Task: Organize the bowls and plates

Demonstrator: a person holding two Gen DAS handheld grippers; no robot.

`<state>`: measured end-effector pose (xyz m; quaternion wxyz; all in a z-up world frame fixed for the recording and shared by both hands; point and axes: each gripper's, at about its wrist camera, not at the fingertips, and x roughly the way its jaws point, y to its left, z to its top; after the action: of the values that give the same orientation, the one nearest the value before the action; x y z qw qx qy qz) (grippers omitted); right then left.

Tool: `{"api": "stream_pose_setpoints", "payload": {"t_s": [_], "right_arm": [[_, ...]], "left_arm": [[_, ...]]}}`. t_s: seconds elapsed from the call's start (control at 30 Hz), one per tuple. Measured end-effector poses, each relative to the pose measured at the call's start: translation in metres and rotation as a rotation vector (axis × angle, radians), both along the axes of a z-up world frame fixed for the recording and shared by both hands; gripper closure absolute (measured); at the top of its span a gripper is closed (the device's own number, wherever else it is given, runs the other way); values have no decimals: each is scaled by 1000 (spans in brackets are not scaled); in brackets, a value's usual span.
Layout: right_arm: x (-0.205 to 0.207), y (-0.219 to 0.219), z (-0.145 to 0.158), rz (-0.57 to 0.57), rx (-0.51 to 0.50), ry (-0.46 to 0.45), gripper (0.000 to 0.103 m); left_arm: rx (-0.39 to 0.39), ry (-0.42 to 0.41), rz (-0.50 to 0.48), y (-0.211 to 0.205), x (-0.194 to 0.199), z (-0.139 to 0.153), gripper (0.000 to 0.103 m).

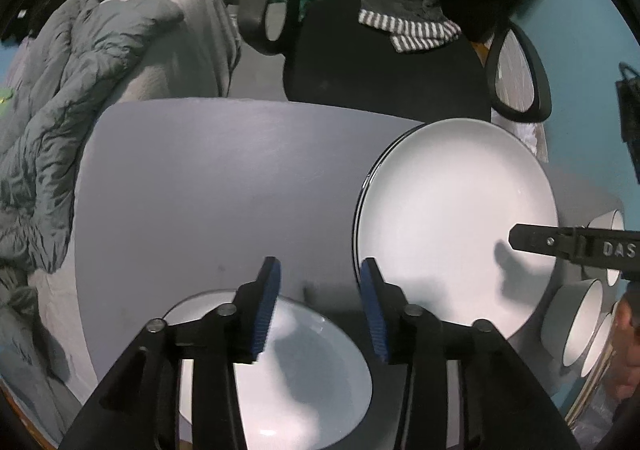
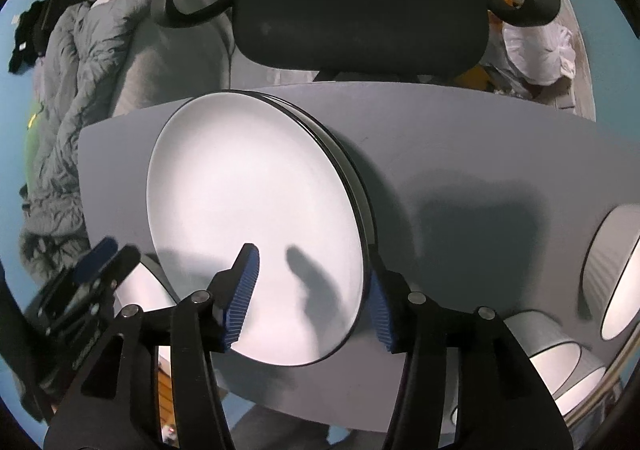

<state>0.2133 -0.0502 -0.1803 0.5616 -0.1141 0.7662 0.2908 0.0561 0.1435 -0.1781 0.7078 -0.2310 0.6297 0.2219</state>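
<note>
A stack of large white plates (image 1: 456, 226) with dark rims lies on the grey table (image 1: 208, 178). My right gripper (image 2: 316, 298) stands open astride the near rim of the plate stack (image 2: 256, 190), one pad over the top plate and the other outside the rim, neither pressing. A smaller white plate (image 1: 304, 370) lies at the table's near edge. Directly above it hangs my left gripper (image 1: 320, 266), open with nothing between its pads. In the right wrist view the left gripper (image 2: 96, 266) shows at the lower left over that small plate (image 2: 144, 290).
Several white bowls (image 2: 560, 366) with dark rims lie on their sides at the table's right end (image 1: 580, 322). A black office chair (image 1: 384, 62) with a striped cloth stands behind the table. Grey bedding (image 1: 80, 90) is piled to the left.
</note>
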Motion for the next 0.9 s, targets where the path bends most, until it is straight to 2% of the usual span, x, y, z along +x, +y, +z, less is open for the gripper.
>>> {"api": "stream_pose_setpoints", "payload": {"t_s": [0.07, 0.13, 0.43, 0.57, 0.7, 0.77, 0.9], "right_arm": [[0, -3, 1, -24, 5, 9, 47], [0, -7, 2, -55, 18, 23, 36], [12, -22, 12, -129, 14, 2, 35], [12, -29, 29, -113, 10, -59, 35], [2, -31, 53, -55, 4, -144, 35], [-5, -31, 61, -17, -2, -186, 35], [-20, -33, 73, 46, -10, -246, 35]], "left_arm": [[-5, -17, 38, 4, -10, 7, 55], [-18, -42, 91, 10, -22, 15, 54], [-33, -99, 178, 21, -54, 39, 53], [-85, -113, 229, 23, -59, 39, 53], [-67, -127, 199, 16, -57, 50, 52], [-43, -131, 173, 11, -58, 55, 47], [-27, -134, 134, 6, -64, 62, 47]]}}
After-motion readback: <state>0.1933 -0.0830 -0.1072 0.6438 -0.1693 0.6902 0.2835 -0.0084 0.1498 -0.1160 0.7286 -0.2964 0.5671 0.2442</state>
